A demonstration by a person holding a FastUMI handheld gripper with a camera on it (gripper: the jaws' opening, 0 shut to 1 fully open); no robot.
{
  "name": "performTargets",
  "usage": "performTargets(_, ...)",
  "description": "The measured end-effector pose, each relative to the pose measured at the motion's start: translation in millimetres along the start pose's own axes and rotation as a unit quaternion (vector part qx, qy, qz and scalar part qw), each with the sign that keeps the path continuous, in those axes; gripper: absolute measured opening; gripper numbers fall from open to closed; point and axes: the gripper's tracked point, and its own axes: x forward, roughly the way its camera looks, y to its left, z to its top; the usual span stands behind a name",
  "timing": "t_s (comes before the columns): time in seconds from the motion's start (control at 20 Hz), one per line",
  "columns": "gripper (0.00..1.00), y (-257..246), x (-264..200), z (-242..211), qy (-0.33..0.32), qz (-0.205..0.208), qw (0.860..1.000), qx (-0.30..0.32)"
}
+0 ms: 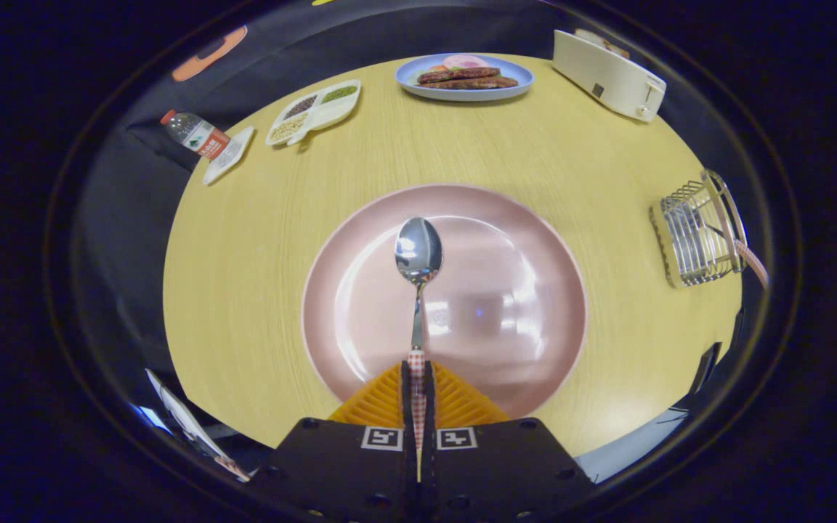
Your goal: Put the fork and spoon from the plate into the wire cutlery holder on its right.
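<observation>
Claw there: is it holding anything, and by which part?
Yes. The claw is shut on the spoon, gripping its checked handle; the bowl points ahead over the pink plate.

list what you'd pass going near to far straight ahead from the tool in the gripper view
tool shut on the spoon's checked handle → spoon bowl over the pink plate → bare wooden table → blue plate of food

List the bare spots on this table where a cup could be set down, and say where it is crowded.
The claw is shut on the spoon, held over the pink plate. Bare tabletop lies between that plate and the wire holder, between it and the blue food plate, and left of it below the snack tray. The far rim, with the toaster and bottle, is crowded.
</observation>
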Motion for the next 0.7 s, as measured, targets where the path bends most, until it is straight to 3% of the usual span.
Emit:
performTargets(0.25,0.02,-20.7,-30.9,1.9,0.012,0.014,1.0,-0.007)
performTargets(0.7,0.02,-88.6,-127.7,38.0,0.004,0.046,0.998,-0.046)
